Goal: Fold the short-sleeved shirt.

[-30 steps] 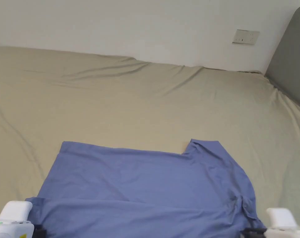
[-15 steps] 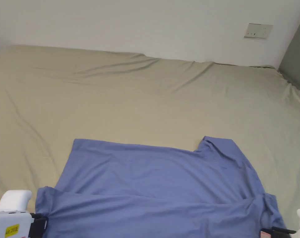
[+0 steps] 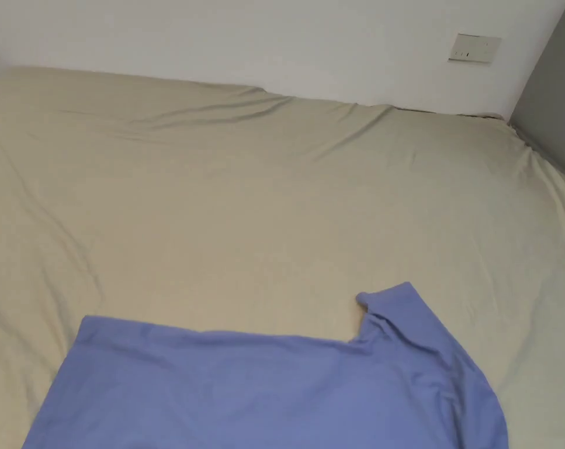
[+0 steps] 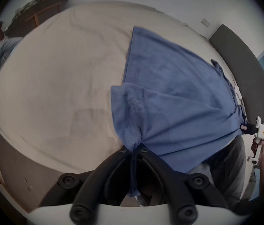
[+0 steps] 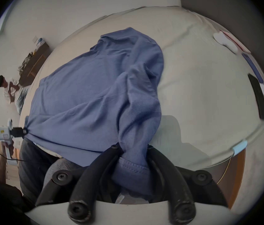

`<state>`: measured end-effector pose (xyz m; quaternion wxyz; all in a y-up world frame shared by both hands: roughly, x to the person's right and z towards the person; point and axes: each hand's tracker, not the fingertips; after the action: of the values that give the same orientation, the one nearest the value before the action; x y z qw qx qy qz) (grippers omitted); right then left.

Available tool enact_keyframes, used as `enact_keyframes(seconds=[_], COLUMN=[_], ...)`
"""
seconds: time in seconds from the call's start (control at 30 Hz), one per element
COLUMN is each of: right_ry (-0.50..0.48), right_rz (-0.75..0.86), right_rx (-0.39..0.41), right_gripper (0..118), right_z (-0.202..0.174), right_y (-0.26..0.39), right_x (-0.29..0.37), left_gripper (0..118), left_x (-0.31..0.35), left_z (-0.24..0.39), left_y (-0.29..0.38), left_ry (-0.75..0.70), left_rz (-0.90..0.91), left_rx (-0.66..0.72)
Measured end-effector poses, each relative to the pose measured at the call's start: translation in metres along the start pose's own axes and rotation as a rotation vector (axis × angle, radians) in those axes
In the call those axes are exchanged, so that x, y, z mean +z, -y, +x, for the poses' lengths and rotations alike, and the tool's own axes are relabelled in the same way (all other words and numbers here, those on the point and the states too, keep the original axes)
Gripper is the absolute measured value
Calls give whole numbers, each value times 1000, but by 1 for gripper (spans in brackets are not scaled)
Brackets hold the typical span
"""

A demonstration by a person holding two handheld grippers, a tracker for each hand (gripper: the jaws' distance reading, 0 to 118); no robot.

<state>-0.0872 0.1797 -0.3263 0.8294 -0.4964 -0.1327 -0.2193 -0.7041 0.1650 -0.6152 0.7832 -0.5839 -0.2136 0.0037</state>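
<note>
The blue short-sleeved shirt lies on the beige bed at the near edge, one sleeve pointing away at the right. In the left gripper view my left gripper is shut on a pinched corner of the shirt, which stretches taut across to my right gripper. In the right gripper view my right gripper is shut on a bunched fold of the shirt, and my left gripper holds the opposite corner at the far left.
The beige bed sheet spreads wide beyond the shirt. A grey headboard stands at the right and a wall socket is on the white wall. Small items lie along the bed's right edge. Another person is far off.
The shirt's far edge and sleeve sit lower in the head view than before, so it has been drawn toward me. Both grippers have dropped below the head view's bottom edge.
</note>
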Motion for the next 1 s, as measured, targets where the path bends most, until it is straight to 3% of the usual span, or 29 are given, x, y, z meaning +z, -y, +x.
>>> enact_keyframes(seconds=[0.07, 0.13, 0.2, 0.27, 0.3, 0.33, 0.43, 0.53, 0.6, 0.7, 0.83, 0.87, 0.9, 0.93, 1.0], right_ry=[14, 71, 125, 183, 253, 311, 261, 272, 261, 312, 341, 346, 343, 331, 302], right_rz=[21, 58, 83, 80, 67, 59, 186, 317, 372, 381, 389, 372, 356, 332, 272], right_rx=[-30, 25, 100, 185, 222, 244, 205, 142, 116, 154, 283, 297, 308, 320, 320], right_gripper=[16, 19, 31, 62, 80, 90, 90, 90, 90, 90, 90, 90, 90, 90, 90], right_z=[-4, -10, -21, -26, -28, -29, -23, -23, -24, -28, -32, -32, -30, -29, -27], right_y=[8, 11, 10, 7, 5, 2, -9, -39, -62, -98, -144, -156, -168, -183, -212], right_x=[-4, -16, -20, -21, -19, -15, 12, 32, 33, 24, -3, -10, -20, -31, -56], left_gripper=[5, 5, 5, 10, 20, 31, 43, 75, 76, 76, 56, 54, 45, 0, 0], left_x=[0, -7, -14, -12, -7, 6, 29, 18, -17, -83, -142, -131, -125, -121, -97], left_z=[3, 12, 12, 19, 21, 32, 35, 49, 54, 62, 79, 88, 96, 101, 113], left_y=[5, -5, -11, -20, -26, -35, -88, -169, -220, -289, -304, -290, -292, -293, -273], left_ry=[1, -41, -86, -117, -129, -148, -70, -35, 14, -8, -208, -260, -235, -174, -232], left_rz=[97, 51, 47, 21, 37, 66, 234, 394, 437, 221, 59, 150, 133, 98, 151], left_rx=[-26, -59, -121, -214, -238, -249, -208, -166, -141, -70, -193, -287, -335, -364, -412])
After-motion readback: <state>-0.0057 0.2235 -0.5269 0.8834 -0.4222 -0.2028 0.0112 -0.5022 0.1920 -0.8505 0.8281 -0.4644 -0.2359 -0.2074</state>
